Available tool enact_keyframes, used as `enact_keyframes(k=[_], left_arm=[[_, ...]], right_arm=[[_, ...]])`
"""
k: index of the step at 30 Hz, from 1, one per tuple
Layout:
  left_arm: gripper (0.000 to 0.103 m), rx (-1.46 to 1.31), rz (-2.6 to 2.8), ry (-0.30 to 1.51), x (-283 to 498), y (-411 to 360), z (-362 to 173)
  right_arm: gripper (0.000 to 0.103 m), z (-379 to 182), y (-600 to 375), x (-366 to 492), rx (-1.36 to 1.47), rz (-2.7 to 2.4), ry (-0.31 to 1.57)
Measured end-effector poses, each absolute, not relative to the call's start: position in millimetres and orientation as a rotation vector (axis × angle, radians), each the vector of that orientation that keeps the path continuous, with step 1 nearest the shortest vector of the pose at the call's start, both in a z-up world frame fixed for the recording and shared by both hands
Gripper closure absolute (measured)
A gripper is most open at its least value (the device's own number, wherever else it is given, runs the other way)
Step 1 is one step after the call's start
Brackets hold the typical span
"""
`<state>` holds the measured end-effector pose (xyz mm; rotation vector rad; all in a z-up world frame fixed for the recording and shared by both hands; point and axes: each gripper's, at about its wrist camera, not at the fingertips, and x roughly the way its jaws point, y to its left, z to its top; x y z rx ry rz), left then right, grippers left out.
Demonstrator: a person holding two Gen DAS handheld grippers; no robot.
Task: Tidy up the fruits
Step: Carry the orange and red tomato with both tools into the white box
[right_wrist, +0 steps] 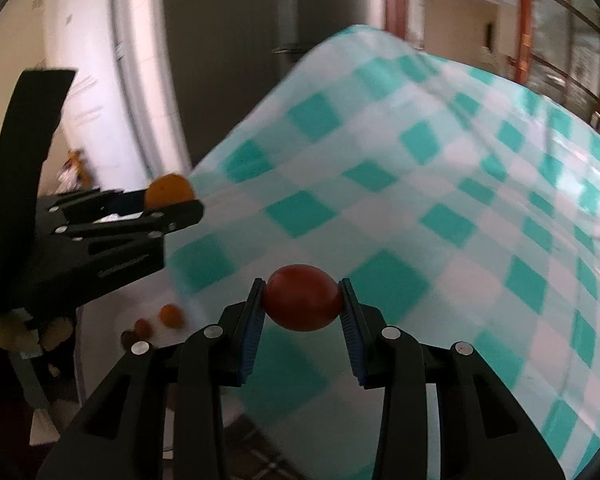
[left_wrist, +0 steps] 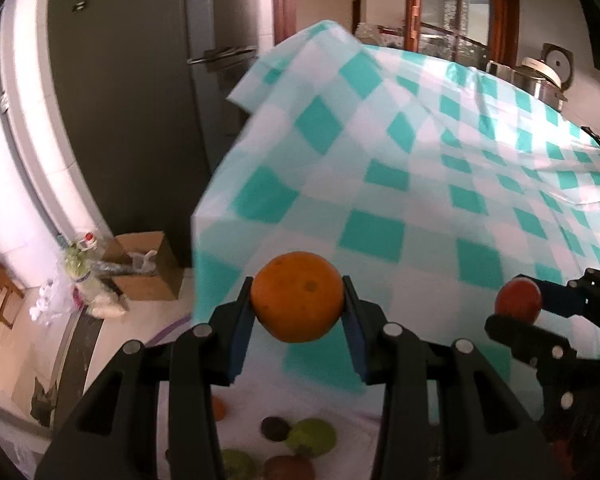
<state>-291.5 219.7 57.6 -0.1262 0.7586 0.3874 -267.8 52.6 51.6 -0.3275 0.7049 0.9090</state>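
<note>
My left gripper (left_wrist: pixel 298 304) is shut on an orange (left_wrist: pixel 297 297) and holds it in the air above the table's near corner. It also shows at the left of the right wrist view (right_wrist: pixel 172 204), with the orange (right_wrist: pixel 168 191) between its fingers. My right gripper (right_wrist: pixel 302 304) is shut on a dark red round fruit (right_wrist: pixel 301 298), raised over the green-and-white checked tablecloth (right_wrist: pixel 440 220). In the left wrist view the right gripper (left_wrist: pixel 520 312) sits at the right with the red fruit (left_wrist: pixel 517 300). Several loose fruits, green (left_wrist: pixel 312 437) and dark (left_wrist: pixel 275 428), lie on a white surface below.
The checked tablecloth (left_wrist: pixel 420 168) covers a long table running away to the right. A dark fridge (left_wrist: pixel 132 100) stands to the left. A cardboard box (left_wrist: pixel 148 264) and bags sit on the floor. A metal pot (left_wrist: pixel 540 80) stands at the far end.
</note>
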Motion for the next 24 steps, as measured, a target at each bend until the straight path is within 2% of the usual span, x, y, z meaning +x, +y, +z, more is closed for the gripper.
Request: enact_keyframes(k=[9,19,24], left_arm=[[0.061,-0.189,0.471,0.840,-346,263,19],[0.062,-0.266,0.431,1.141,-384,323,-72],[0.062,-0.243,0.374,1.248,-374,330,-103]], right_arm=[[0.066,26,106,-326,-0.502,1.105,0.724],[0.066,-62,157,-359,-0.701,1.262,0.961],[0.066,-93,189,-365,-0.771,1.282,1.044]])
